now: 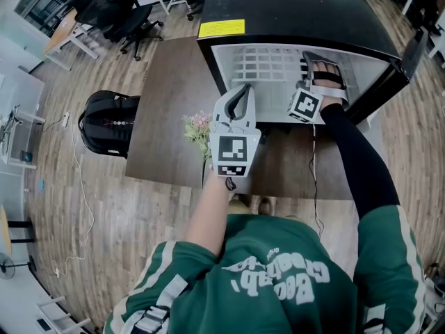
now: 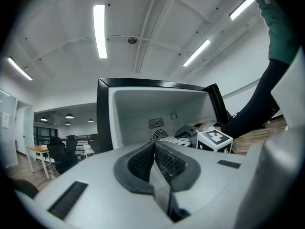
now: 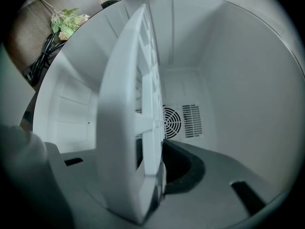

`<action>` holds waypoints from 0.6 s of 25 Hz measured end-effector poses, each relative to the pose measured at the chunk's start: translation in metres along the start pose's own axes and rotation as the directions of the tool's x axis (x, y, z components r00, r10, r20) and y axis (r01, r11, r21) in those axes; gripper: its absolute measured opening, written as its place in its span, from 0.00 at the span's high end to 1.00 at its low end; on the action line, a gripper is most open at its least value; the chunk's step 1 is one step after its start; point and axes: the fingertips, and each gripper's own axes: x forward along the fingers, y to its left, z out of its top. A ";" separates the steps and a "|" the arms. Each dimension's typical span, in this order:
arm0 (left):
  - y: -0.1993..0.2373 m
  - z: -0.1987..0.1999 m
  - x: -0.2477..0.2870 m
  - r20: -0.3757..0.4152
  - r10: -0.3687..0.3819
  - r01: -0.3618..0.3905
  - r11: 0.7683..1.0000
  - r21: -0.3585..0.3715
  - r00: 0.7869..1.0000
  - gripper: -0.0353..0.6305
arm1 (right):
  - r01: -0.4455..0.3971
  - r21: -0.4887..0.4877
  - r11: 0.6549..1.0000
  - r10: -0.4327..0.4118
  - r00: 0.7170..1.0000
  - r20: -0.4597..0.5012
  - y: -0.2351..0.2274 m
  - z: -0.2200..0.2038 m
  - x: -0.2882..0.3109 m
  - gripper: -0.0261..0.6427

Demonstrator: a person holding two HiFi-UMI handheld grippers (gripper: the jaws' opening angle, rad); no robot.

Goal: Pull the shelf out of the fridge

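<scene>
Your green sweatshirt [image 1: 278, 277] fills the near edge of the head view. Ahead of it, your left gripper [image 1: 243, 90] hangs over the brown table [image 1: 170, 96], jaws pressed together on nothing, beside a small bunch of flowers [image 1: 198, 127]. Your right gripper [image 1: 318, 65] reaches into the open fridge [image 1: 292, 9] and pinches the front edge of the white grid shelf [image 1: 268, 65], which sits inside the compartment.

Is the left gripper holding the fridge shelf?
No, the left gripper is shut and empty; the right gripper clamps the shelf.
</scene>
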 end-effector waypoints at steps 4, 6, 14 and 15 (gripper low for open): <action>-0.002 0.002 -0.003 -0.002 -0.001 0.001 1.000 -0.001 1.000 0.92 | 0.001 -0.025 1.000 -0.001 1.000 -0.016 -0.001 -0.003 -0.003 0.75; -0.002 0.003 -0.004 -0.003 -0.001 0.000 1.000 -0.003 1.000 0.92 | -0.002 -0.015 1.000 0.002 1.000 -0.009 -0.003 -0.001 -0.005 0.75; -0.001 0.002 -0.010 -0.006 0.008 -0.008 1.000 -0.004 1.000 0.92 | 0.001 -0.031 1.000 -0.002 1.000 -0.019 -0.003 -0.004 -0.008 0.75; -0.001 0.001 -0.012 -0.007 0.009 -0.009 1.000 -0.003 1.000 0.92 | 0.001 -0.021 1.000 -0.001 1.000 -0.010 -0.003 -0.002 -0.008 0.75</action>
